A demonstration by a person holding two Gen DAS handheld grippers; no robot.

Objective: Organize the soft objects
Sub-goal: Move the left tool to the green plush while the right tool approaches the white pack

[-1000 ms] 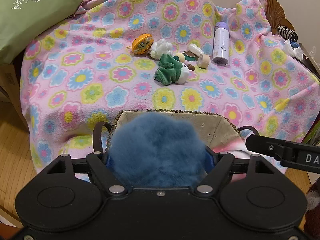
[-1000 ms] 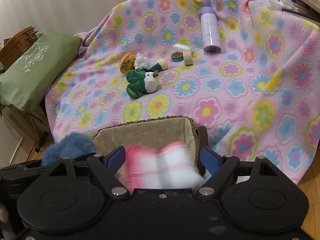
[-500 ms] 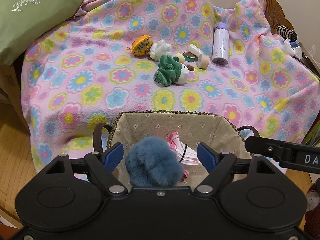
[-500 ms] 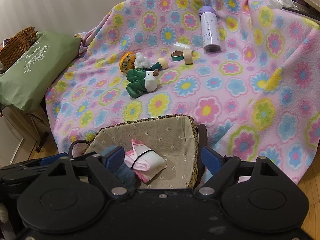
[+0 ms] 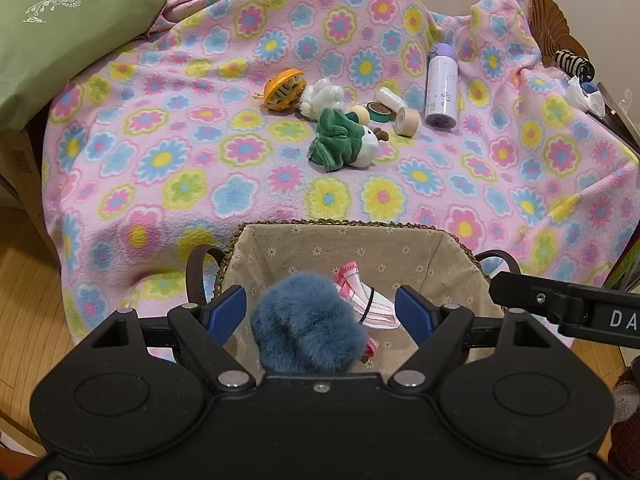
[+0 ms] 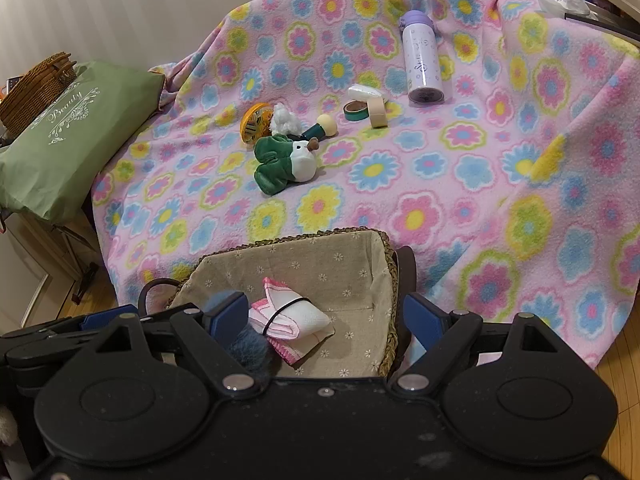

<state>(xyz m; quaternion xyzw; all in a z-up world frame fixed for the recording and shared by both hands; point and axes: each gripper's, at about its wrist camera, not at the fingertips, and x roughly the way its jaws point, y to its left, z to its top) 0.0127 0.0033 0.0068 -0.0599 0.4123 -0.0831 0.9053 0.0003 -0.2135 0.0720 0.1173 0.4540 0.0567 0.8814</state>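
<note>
- Two hand-held grippers hang over a lined wicker basket (image 5: 448,240) that sits at the near edge of a bed or table draped in a pink flowered fleece blanket (image 5: 192,160).
- The left gripper (image 5: 320,312) stands released, its blue pads clear of everything. A fluffy blue pom-pom (image 5: 308,332) lies in the basket below it, not gripped.
- The right gripper (image 6: 326,318) is also released. A folded pink-and-white cloth (image 6: 296,320) bound with a black band rests on the basket floor, touching the pom-pom.
- Both soft things look delivered, so the step in hand appears to be letting go and backing out. To do it well, lift each gripper straight up with the jaws held wide, so no pad snags the fur or the band.
- More soft things wait on the blanket well beyond the basket: a green and white plush toy (image 5: 344,144) and a small white fluffy piece (image 5: 320,94) beside an orange round toy (image 5: 284,88).
- Hard things lie near them and probably belong elsewhere: a lilac bottle (image 5: 440,88) lying down and rolls of tape (image 5: 406,120).
- The fleece is loose and rumpled, so a low grasp could pinch it along with the toy.
- A green bag (image 5: 60,32) printed with the word Beauty sits at the left. A wood floor (image 5: 28,280) shows below, and a pale wall (image 6: 120,12) behind.
</note>
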